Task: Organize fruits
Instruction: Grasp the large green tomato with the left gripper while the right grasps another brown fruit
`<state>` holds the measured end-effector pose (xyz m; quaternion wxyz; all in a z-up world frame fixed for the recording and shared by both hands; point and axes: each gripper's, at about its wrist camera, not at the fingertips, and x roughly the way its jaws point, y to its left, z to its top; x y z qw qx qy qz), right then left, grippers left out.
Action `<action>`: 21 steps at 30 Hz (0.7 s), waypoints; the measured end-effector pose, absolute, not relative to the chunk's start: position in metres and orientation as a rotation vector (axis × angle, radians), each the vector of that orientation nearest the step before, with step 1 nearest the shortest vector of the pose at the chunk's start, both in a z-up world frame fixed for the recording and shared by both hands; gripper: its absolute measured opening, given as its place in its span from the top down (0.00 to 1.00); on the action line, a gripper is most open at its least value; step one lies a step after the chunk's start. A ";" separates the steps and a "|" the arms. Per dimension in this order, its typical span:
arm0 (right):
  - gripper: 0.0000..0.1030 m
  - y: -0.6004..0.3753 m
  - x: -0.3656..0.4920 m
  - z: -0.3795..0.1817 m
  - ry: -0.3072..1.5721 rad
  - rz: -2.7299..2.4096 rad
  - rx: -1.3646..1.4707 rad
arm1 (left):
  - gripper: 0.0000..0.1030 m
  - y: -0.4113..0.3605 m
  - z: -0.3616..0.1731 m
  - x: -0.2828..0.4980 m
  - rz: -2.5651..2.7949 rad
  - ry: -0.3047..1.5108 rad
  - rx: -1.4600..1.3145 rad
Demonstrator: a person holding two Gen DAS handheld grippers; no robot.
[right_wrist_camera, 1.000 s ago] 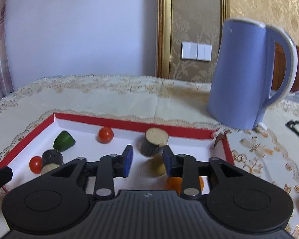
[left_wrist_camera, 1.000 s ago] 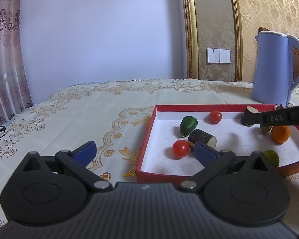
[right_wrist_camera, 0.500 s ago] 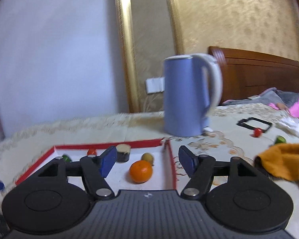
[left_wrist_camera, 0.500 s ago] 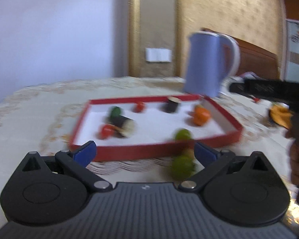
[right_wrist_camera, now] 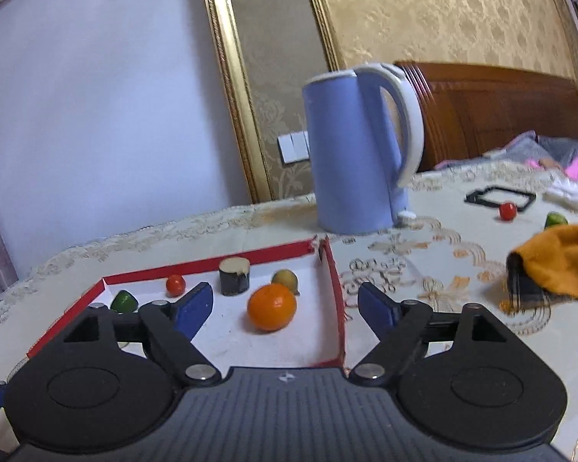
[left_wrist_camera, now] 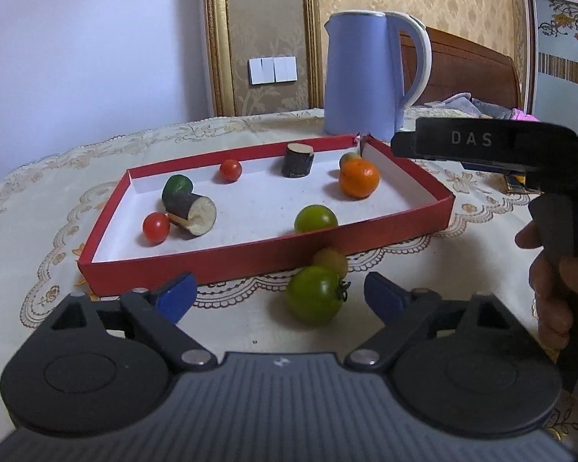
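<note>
left gripper (left_wrist_camera: pixel 279 296) gapes wide, empty, around green tomato (left_wrist_camera: pixel 314 295) before red tray (left_wrist_camera: pixel 250 258).

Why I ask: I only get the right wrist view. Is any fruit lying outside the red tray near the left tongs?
Observer: Yes. A green tomato lies on the tablecloth outside the red tray, in line with the gap of the open left tongs.
Operator: Anything beside it?
Observer: A smaller yellowish fruit sits just behind it, by the tray's near wall.
Operator: And just inside that wall?
Observer: A second green tomato lies there.
</note>
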<state>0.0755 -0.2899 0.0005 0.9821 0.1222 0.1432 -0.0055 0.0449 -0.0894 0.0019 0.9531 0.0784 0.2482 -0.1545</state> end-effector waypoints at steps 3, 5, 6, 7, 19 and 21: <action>0.20 -0.290 0.075 -0.001 0.288 -0.030 0.235 | 0.13 -0.091 0.001 0.045 -0.319 0.505 0.173; 0.20 -0.287 0.076 -0.002 0.288 -0.032 0.216 | 0.17 -0.093 0.001 0.046 -0.330 0.510 0.180; 0.20 -0.284 0.076 -0.002 0.292 -0.030 0.202 | 0.18 -0.094 0.000 0.046 -0.337 0.514 0.184; 0.20 -0.282 0.076 -0.003 0.295 -0.027 0.188 | 0.21 -0.095 0.000 0.047 -0.344 0.518 0.186; 0.20 -0.269 0.076 -0.006 0.318 -0.002 0.135 | 0.70 -0.094 -0.005 0.058 -0.414 0.586 0.140; 0.20 -0.267 0.076 -0.007 0.319 -0.006 0.118 | 0.70 -0.094 -0.004 0.057 -0.413 0.587 0.135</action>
